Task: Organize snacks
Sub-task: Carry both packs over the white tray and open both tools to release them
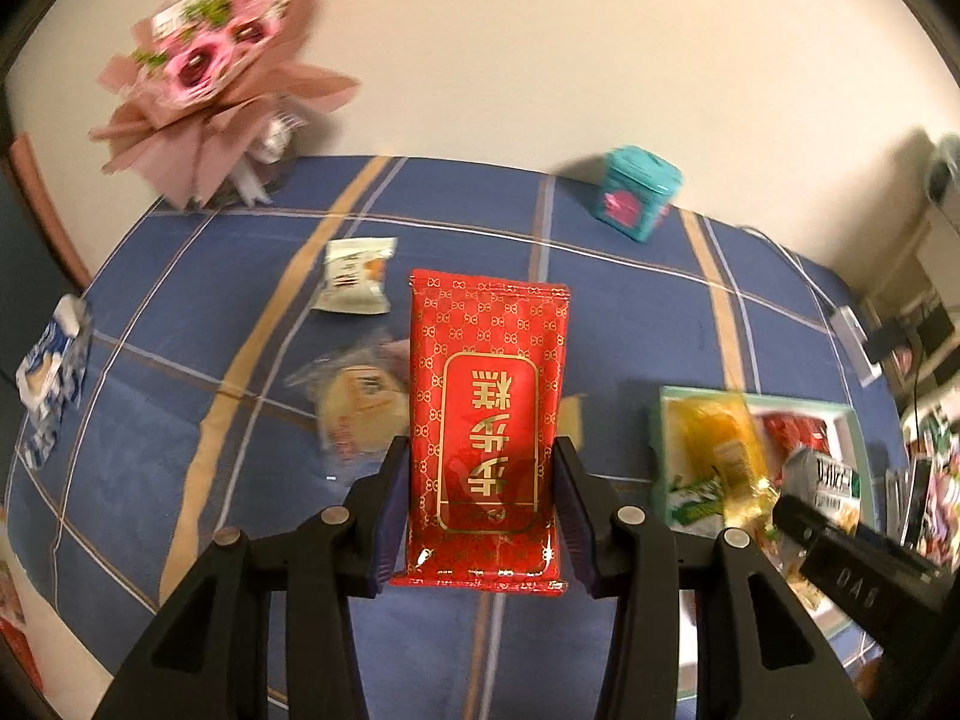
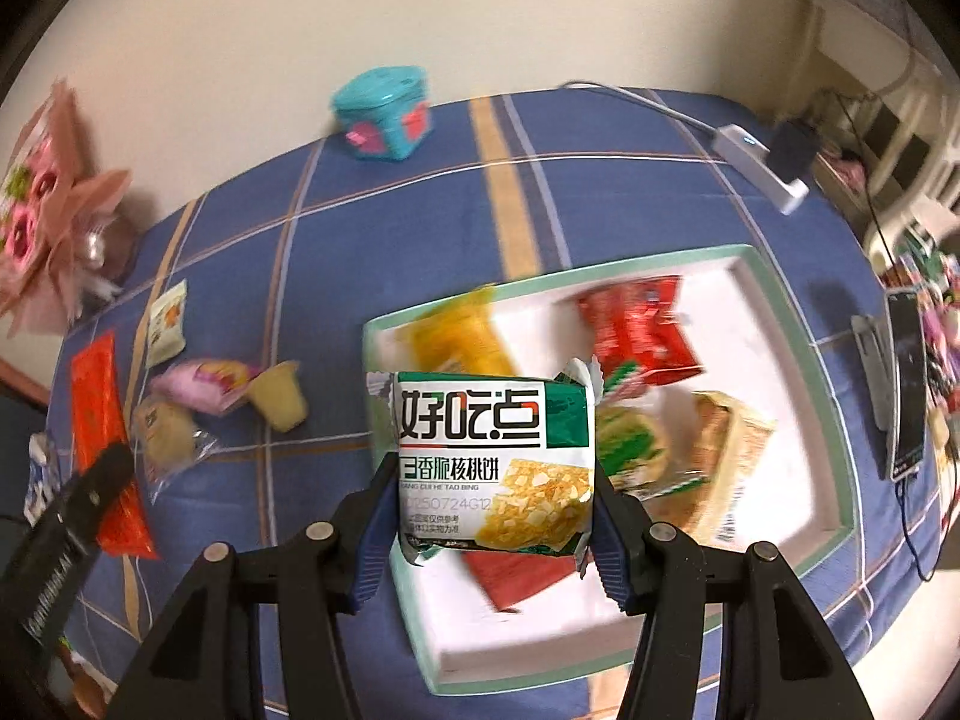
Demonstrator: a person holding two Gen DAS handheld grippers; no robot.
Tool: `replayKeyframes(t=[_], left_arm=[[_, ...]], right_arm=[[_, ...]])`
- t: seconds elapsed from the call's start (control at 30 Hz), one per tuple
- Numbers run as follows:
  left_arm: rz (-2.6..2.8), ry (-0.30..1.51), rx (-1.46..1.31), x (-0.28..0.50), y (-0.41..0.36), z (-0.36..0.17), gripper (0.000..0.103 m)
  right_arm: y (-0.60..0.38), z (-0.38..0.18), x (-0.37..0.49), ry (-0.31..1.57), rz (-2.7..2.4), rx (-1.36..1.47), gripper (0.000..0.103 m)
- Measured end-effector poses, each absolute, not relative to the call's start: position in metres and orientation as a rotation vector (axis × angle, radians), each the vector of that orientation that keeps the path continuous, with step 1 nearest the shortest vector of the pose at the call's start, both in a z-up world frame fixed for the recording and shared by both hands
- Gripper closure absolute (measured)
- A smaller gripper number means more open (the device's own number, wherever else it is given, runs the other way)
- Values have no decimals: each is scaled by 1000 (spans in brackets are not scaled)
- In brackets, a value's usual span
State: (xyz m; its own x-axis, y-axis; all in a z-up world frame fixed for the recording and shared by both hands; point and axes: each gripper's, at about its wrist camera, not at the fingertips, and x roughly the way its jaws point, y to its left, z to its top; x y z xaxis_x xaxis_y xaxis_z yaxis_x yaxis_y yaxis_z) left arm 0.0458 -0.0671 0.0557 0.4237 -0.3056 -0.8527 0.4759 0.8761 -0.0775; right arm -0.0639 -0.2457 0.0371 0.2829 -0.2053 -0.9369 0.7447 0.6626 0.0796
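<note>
My left gripper (image 1: 481, 447) is shut on a red packet with gold print (image 1: 489, 372), held upright above the blue checked tablecloth (image 1: 180, 300). My right gripper (image 2: 492, 480) is shut on a green and white walnut-cookie packet (image 2: 492, 450), hanging over the near left part of a white tray with a teal rim (image 2: 780, 312). In the tray lie a yellow packet (image 2: 462, 336), a red packet (image 2: 642, 330), a green one (image 2: 630, 438) and a beige one (image 2: 726, 456). Loose on the cloth are a small white packet (image 1: 357, 276), a clear-wrapped pastry (image 1: 360, 408), a pink packet (image 2: 198, 384) and a yellow jelly cup (image 2: 279, 399).
A teal tin (image 2: 384, 114) stands at the back by the wall and a pink bouquet (image 1: 210, 66) at the back left. A blue and white carton (image 1: 54, 372) is at the left edge. A white power strip (image 2: 759, 168) and a phone (image 2: 906, 378) lie on the right.
</note>
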Motion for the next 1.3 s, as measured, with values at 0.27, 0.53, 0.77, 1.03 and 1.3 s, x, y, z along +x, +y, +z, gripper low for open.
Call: replayKeyframes(t=[0.27, 0.53, 0.77, 1.03, 1.3], left_arm=[[-592, 1009, 263, 7, -111, 56, 56], [-673, 1010, 346, -31, -152, 50, 56], [-734, 1013, 424, -63, -184, 40, 56], [-768, 1054, 502, -84, -209, 15, 56], [-743, 1074, 510, -81, -217, 1, 56]], right_arm=[[-286, 38, -100, 1082, -754, 667, 43], [-324, 32, -135, 1063, -819, 759, 43], [-350, 23, -160, 1057, -853, 817, 43], [-364, 14, -167, 1023, -831, 855, 43], [-371, 3, -163, 1002, -809, 845, 43]])
